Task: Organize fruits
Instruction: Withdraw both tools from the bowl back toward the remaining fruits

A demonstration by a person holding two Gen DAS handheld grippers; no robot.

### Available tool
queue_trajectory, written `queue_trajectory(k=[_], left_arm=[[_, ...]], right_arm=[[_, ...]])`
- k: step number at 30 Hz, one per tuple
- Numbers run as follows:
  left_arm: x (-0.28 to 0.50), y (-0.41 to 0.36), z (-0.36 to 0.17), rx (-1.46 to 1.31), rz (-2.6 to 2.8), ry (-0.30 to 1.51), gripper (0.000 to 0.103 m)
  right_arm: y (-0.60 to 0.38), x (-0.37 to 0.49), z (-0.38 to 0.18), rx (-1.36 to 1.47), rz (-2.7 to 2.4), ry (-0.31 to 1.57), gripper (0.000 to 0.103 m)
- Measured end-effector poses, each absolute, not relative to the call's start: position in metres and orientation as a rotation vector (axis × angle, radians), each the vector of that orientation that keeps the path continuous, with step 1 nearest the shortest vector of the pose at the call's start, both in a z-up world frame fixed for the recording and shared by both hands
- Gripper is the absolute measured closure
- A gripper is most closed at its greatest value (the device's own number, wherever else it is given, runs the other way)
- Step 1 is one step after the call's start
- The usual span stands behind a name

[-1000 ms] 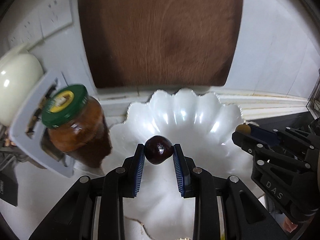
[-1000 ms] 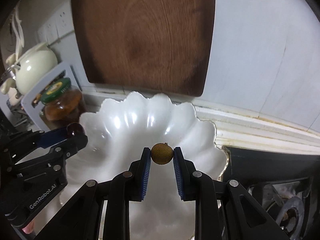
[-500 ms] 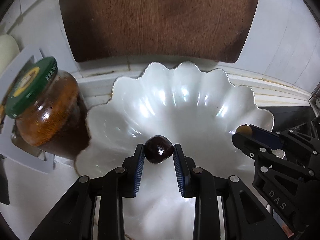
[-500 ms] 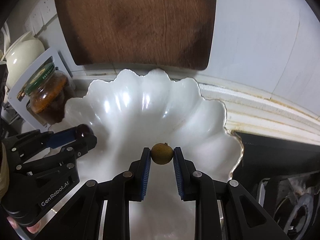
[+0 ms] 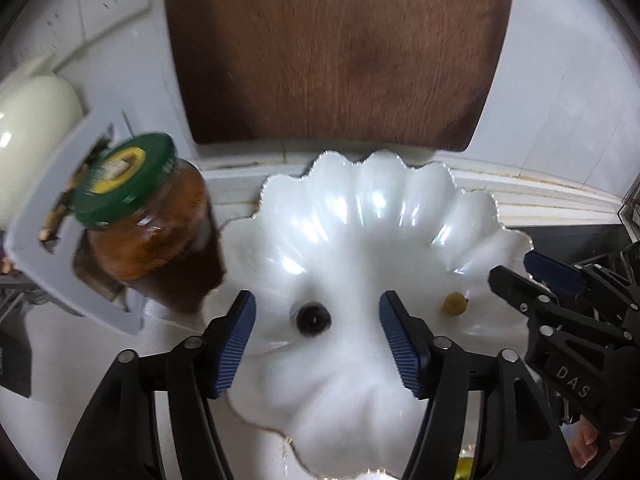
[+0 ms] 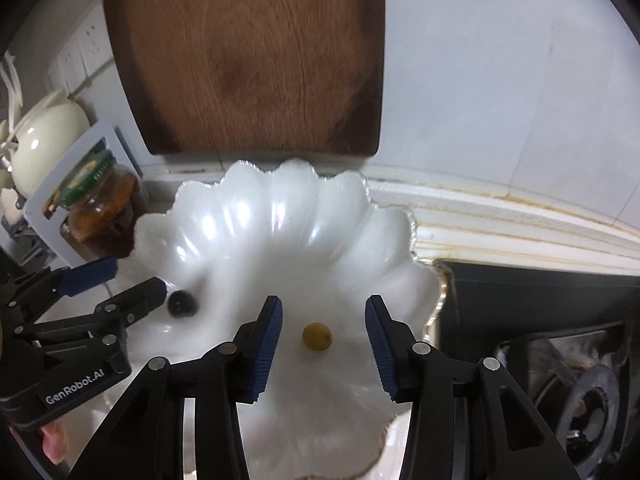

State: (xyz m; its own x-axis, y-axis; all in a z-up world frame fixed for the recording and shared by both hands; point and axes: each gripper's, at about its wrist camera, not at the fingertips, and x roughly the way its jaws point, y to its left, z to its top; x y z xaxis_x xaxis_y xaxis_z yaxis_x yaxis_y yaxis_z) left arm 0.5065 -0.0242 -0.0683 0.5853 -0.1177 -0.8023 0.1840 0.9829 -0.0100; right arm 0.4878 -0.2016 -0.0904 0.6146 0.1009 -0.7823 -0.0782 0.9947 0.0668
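in the left wrist view the left gripper [image 5: 316, 320] hangs over a white scalloped dish [image 5: 372, 216], its jaws having just been opening and now standing wide, the blue ribbed pads [image 5: 234, 344] well clear of the dark cherry [image 5: 313, 319] that lies loose on the dish floor between them, touched by neither pad. to the right in the same dish, apart from the cherry, sits a small yellow-brown longan [image 5: 454, 303], and beyond it the right gripper [image 5: 520, 276] reaches in from the edge of the frame. left of the dish stands a glass jar with a green lid [image 5: 136, 216] holding brown-orange contents, just beside the dish rim, with a pale grey rack [image 5: 36, 240] behind it and a cream teapot [image 5: 28, 120] further back. a dark wooden cutting board [image 5: 340, 52] leans upright against the white wall behind the dish. in the right wrist view the right gripper [image 6: 324, 332] has likewise just been opening; its jaws stand apart with the longan [image 6: 317, 335] resting free on the dish [image 6: 280, 216] between the pads [image 6: 268, 344], not pressed by either. the left gripper [image 6: 132, 280] comes in from the left, open, with the cherry [image 6: 182, 303] lying just by its nearer fingertip. the jar [image 6: 96, 204], teapot [image 6: 44, 136] and cutting board [image 6: 256, 56] show behind, and a black stove top [image 6: 540, 300] lies right of the dish.
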Motion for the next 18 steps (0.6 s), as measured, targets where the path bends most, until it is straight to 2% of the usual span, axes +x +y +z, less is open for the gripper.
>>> queue_trajectory(k=[9, 18], left_arm=[[0.457, -0.029, -0.026, 0.083, -0.166, 0.821, 0.032], [0.398, -0.026, 0.016, 0.097, -0.132, 0.730, 0.022]], right_arm=[[-0.203, 0.444, -0.046, 0.022, 0.100, 0.793, 0.059], [-0.204, 0.394, -0.015, 0.014, 0.124, 0.722, 0.059]])
